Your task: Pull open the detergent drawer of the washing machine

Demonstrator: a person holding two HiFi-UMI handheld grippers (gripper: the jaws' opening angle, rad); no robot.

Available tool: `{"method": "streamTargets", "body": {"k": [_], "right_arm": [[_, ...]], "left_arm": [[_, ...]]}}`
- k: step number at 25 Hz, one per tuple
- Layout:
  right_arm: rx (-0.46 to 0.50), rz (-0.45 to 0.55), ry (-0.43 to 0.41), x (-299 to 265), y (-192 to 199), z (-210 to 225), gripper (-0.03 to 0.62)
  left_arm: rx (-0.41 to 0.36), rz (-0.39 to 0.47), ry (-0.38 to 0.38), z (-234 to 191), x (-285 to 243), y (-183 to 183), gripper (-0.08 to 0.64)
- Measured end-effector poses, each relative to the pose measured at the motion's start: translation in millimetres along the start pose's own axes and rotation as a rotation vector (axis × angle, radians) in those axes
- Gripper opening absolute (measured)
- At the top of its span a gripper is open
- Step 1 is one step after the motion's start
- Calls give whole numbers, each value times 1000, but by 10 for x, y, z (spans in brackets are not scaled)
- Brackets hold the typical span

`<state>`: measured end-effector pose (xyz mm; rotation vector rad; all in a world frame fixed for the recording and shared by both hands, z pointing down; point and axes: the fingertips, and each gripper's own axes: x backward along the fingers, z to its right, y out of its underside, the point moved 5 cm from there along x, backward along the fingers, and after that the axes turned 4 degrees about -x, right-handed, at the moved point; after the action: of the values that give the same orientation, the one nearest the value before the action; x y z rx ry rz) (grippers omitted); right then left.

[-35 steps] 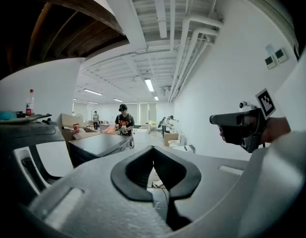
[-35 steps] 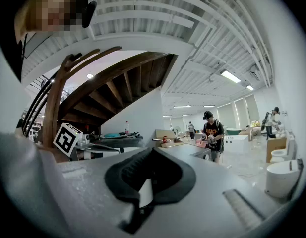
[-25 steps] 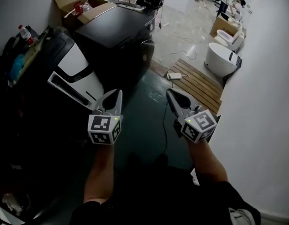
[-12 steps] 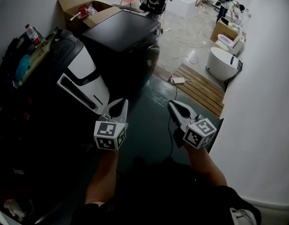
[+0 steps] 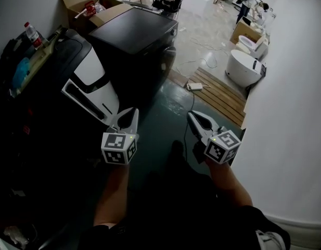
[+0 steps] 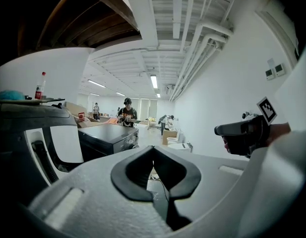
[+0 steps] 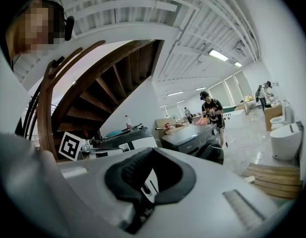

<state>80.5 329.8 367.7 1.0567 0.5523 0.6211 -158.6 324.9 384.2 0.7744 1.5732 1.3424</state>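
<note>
The washing machine (image 5: 72, 61) stands at the left, dark on top, with a white front panel (image 5: 92, 79) that carries a long dark slot (image 5: 82, 99). My left gripper (image 5: 132, 111) is shut and holds nothing; its tip hangs just right of the panel's lower corner, apart from it. My right gripper (image 5: 192, 115) is over the dark floor further right, jaws together and empty. In the left gripper view the closed tips (image 6: 153, 148) point past the panel (image 6: 63, 143). The right gripper view shows its closed tips (image 7: 153, 150) and the left gripper's marker cube (image 7: 71, 145).
A second black machine (image 5: 137, 33) stands behind the first. Cardboard boxes (image 5: 90, 4) sit at the back left, a bottle (image 5: 30, 33) on the clutter at the left. A cable (image 5: 183, 134), a wooden slatted platform (image 5: 220, 95) and white toilets (image 5: 246, 66) lie along the right wall.
Both grippers have sunk a little and moved on; the left tip is now closer to the white panel's lower corner. Both pairs of jaws stayed together.
</note>
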Motion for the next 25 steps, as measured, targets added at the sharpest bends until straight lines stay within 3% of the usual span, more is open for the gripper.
{"method": "streamTargets", "body": {"k": [7,12,19,25], "right_arm": [[-26,-8,-65,-362,-54,222,3],[-69,-15,-98,-690,-159,579,3],[-154,-30,-93,-956,-301,1398,3],[-161,-42,-103,-1148,-471,2100,3]], "left_arm": [[-15,-26,-22,-104,-211,-43,11],[-22,-71,-37,-180,-643,-81,11],[-33,-110,-22,-142,-1549,-216,11],[-55,-135,-16,-77,-2255,-363,11]]}}
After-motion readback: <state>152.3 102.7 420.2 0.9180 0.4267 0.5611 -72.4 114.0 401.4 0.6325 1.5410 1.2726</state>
